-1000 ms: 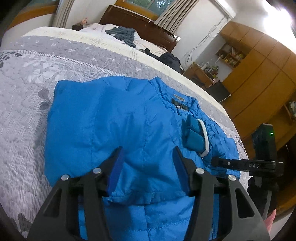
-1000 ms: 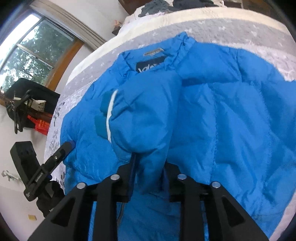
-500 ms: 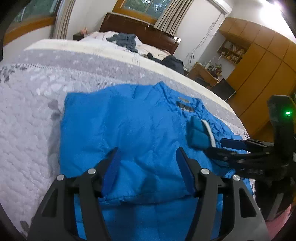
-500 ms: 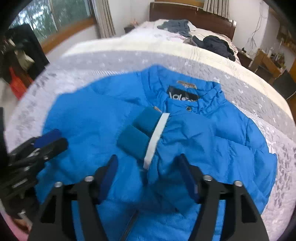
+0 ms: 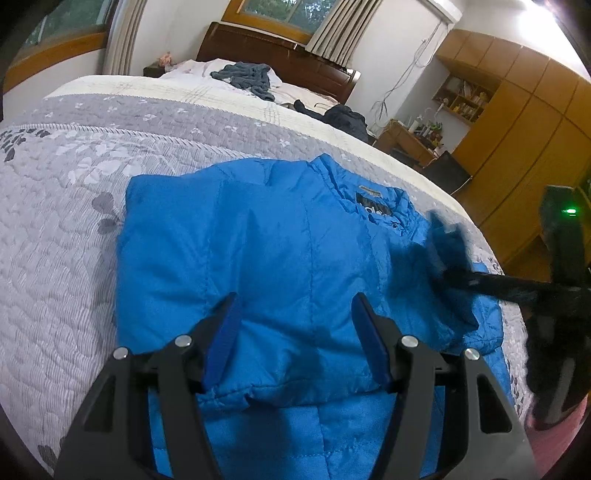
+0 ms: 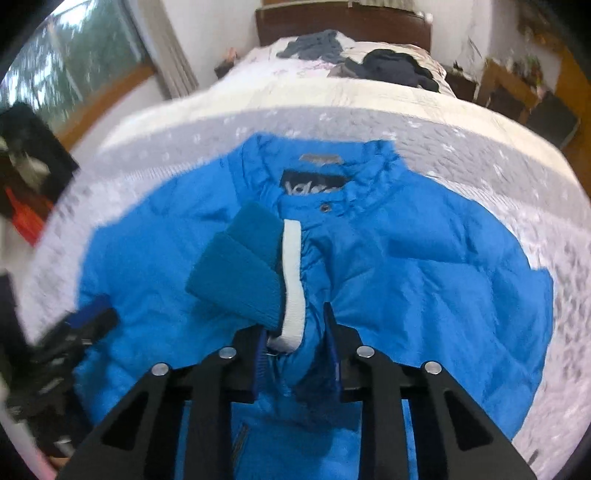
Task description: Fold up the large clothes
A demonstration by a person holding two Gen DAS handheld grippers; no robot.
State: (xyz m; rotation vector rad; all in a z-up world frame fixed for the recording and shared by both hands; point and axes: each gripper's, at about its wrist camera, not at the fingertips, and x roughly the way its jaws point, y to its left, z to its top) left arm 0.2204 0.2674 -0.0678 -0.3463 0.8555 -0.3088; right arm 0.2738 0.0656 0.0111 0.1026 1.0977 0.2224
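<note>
One blue jacket (image 5: 280, 258) lies on the bed (image 5: 66, 229) w/ its collar toward the headboard (image 6: 343, 22), left side folded over the front. Left gripper (image 5: 295, 325) hovers just above the lower part, jaws spread wide, nothing between them. Right gripper (image 6: 295, 347) has its jaws pressed on the sleeve (image 6: 310, 339), pinching it next to the teal cuff (image 6: 240, 273) and white band, which hang over the chest. Dark clothes (image 5: 243, 74) lie near the pillows.

Both wrist views close above jacket (image 5: 258, 251)
</note>
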